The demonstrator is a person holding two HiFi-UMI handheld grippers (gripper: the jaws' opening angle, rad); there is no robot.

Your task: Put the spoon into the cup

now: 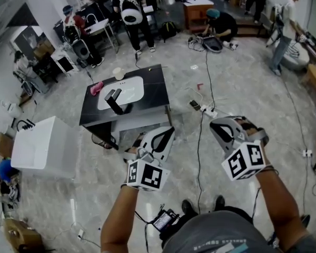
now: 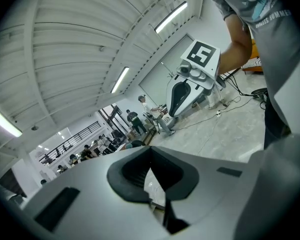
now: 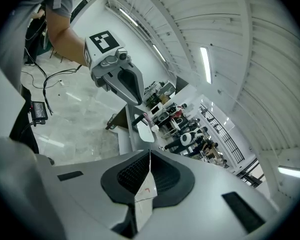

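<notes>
My left gripper (image 1: 171, 130) and right gripper (image 1: 212, 122) closed, empty. Far table (image 1: 155, 86) carries cup (image 1: 118, 74), it seems, at far edge.

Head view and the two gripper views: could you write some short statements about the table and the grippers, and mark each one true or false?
1. The cup stands on the black table. True.
2. The left gripper holds a spoon. False: its jaws are together with nothing between them.
3. The right gripper hangs over the black table. False: it is over the floor, on the person's side of the table.
4. A pink thing lies on the black table, not far from the cup. True.
</notes>
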